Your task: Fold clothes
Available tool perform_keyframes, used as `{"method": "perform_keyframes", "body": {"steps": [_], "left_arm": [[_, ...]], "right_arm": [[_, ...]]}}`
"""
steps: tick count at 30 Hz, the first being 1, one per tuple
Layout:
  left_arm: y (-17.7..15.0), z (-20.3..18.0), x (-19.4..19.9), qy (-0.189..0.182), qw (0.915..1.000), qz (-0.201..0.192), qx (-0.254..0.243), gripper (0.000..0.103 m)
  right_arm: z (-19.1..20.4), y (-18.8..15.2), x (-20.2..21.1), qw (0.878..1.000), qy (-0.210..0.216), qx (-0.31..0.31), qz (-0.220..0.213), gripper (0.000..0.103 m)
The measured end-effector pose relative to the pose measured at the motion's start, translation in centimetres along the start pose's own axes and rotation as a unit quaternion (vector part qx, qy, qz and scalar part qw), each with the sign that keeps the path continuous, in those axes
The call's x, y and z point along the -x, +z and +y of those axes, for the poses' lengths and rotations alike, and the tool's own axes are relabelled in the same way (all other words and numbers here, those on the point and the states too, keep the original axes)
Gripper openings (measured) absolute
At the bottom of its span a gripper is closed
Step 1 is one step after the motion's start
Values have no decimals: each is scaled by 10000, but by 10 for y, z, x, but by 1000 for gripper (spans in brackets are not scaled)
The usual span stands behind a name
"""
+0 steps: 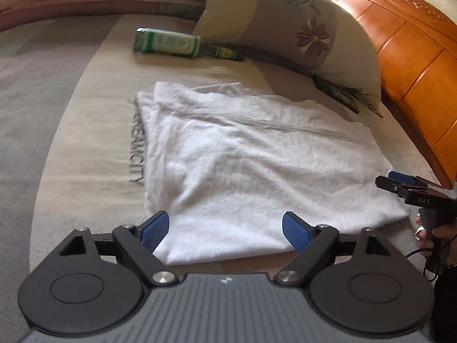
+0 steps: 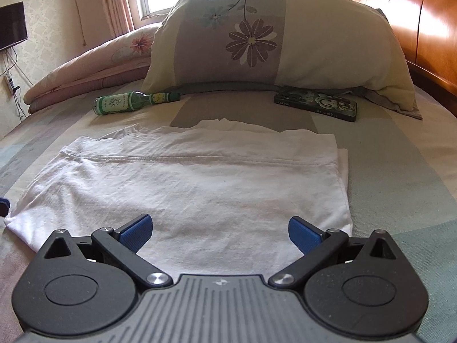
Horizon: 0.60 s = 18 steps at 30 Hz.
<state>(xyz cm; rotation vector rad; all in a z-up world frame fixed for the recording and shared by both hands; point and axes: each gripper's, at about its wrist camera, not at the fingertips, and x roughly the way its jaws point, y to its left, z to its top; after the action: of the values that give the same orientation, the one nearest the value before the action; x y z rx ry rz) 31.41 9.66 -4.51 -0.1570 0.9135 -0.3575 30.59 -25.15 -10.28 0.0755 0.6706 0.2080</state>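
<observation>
A white garment [image 1: 242, 154] lies folded in a flat rectangle on the bed, with a stitched hem across its upper layer [image 2: 200, 158]. My left gripper [image 1: 225, 230] hovers over the garment's near edge, its blue pads wide apart and nothing between them. My right gripper [image 2: 220, 231] stands open above the near part of the same garment [image 2: 185, 194], also holding nothing. In the left wrist view the right gripper [image 1: 400, 181] shows at the garment's right corner, held by a person's hand [image 1: 440, 234]. A blue tip of the left gripper [image 2: 4, 203] peeks in at the right view's left edge.
A green glass bottle [image 1: 182, 45] lies on the striped bedsheet [image 1: 71, 131] beyond the garment. A flowered pillow [image 2: 271, 40] leans against the wooden headboard [image 1: 414, 65]. A phone in a cartoon case [image 2: 317, 104] lies under the pillow's edge. A folded pink quilt [image 2: 91, 65] sits at the back left.
</observation>
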Motion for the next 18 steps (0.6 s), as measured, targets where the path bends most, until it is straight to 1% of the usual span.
{"method": "perform_keyframes", "body": {"steps": [1,4,7,10,12,14,18], "left_arm": [[5,-8,-4,-27,10000,-1,-70,92],[14,-34,-27,87,9995,34,-312,92],[10,-53,-51,274,9980,123,-558,92],[-2,-61,-66,393,9967,307,-645,92],[-14,-61,-65,546,9953,297,-748,92],[-23,-63,-59,612,9938,316,-870,93],[-23,-56,-39,445,9960,424,-655,93]], "right_arm": [[7,0,1,10000,28,91,6,103],[29,-4,-2,9990,20,423,132,103],[49,-10,-7,9958,-56,860,313,103],[55,-15,-12,9922,-197,1118,521,103],[53,-16,-14,9920,-191,1076,639,103],[48,-15,-14,9931,-141,935,697,103],[47,-15,-14,9932,-163,925,694,103]]}}
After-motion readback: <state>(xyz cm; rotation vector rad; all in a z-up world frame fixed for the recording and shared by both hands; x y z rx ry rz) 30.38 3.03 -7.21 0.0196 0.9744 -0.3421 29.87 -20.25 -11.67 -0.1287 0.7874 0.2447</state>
